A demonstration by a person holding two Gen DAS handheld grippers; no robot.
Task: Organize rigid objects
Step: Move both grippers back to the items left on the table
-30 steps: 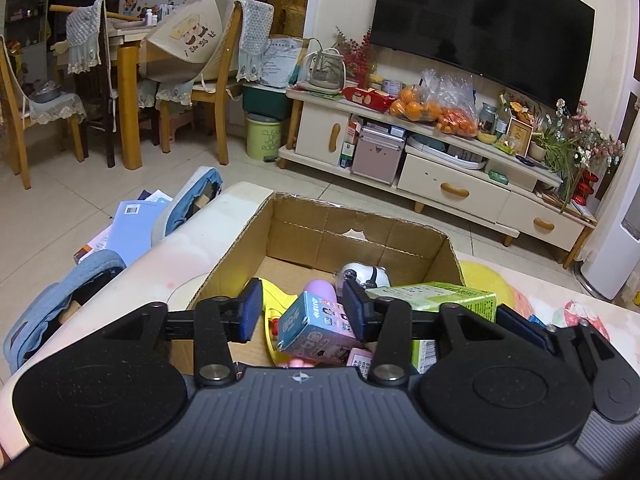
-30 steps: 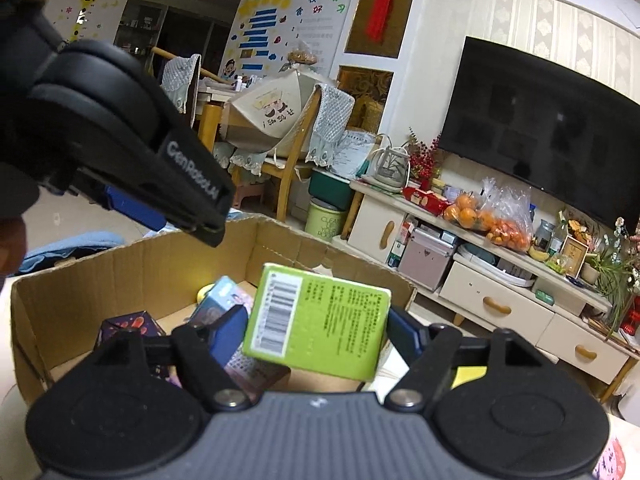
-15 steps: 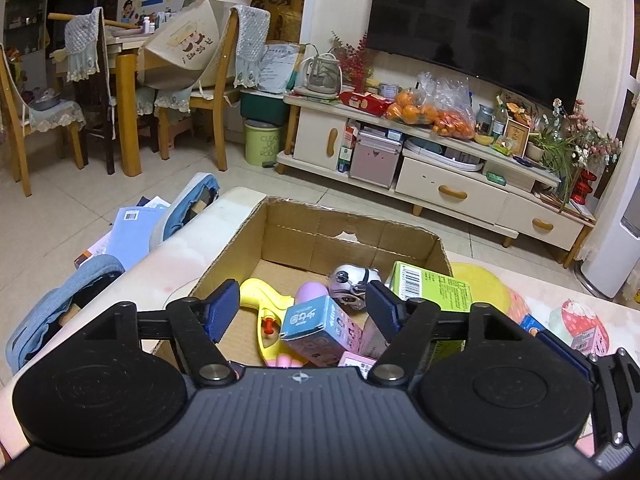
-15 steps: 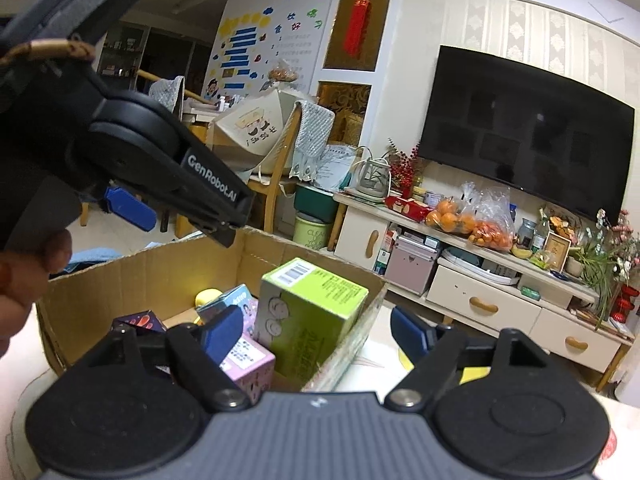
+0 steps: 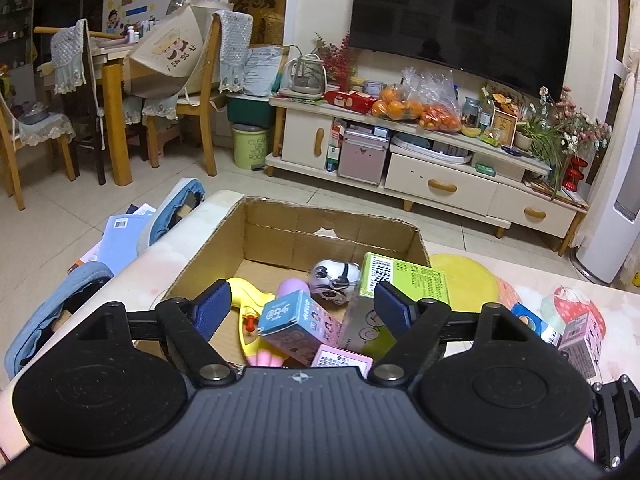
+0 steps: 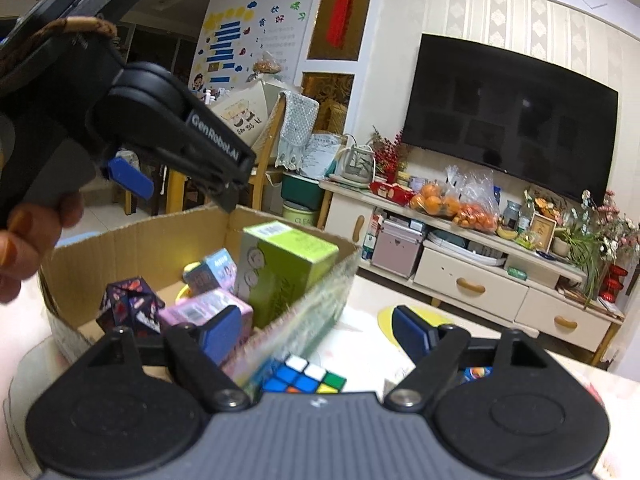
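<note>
1. The left gripper [image 5: 302, 306], its jaws just opened wide, now holds nothing; the blue box [image 5: 296, 318] it had gripped lies in the cardboard box [image 5: 320, 236].
2. The right gripper [image 6: 316, 334] has also let go: the green box [image 6: 286, 268] stands inside (two items stowed).
3. Only the right wrist view shows a Rubik's cube [image 6: 306, 376] outside, probably next.
</note>
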